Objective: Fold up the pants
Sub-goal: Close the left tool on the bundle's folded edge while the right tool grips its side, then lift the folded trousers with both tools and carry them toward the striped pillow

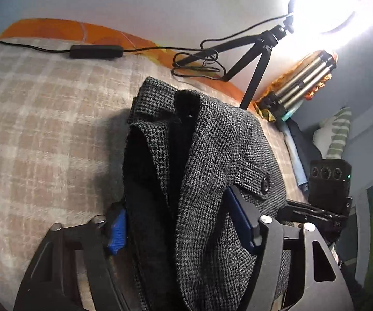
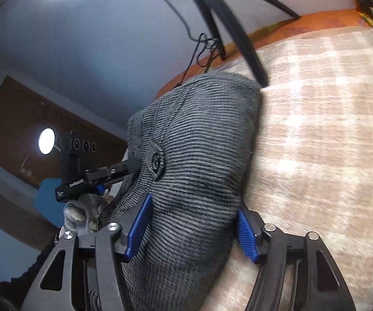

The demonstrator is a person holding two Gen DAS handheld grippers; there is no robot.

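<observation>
The left gripper [image 1: 178, 228] is pinching a thick bunch of the grey houndstooth pants [image 1: 207, 155] between part-closed fingers. The right gripper [image 2: 194, 228] is likewise clamping the bundle, its fingers held apart by cloth. Beyond both fingertips the pants are hanging bunched above the checked blanket [image 1: 44, 119]. Folding looks partway done; laying down and smoothing remain. Farther off, the tripod [image 1: 253, 62] is standing.

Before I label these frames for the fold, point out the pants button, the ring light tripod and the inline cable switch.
pants button [image 1: 265, 184]: left wrist view, centre of the button.
ring light tripod [image 1: 257, 64]: left wrist view, front leg.
inline cable switch [image 1: 96, 51]: left wrist view, middle of its body.
</observation>
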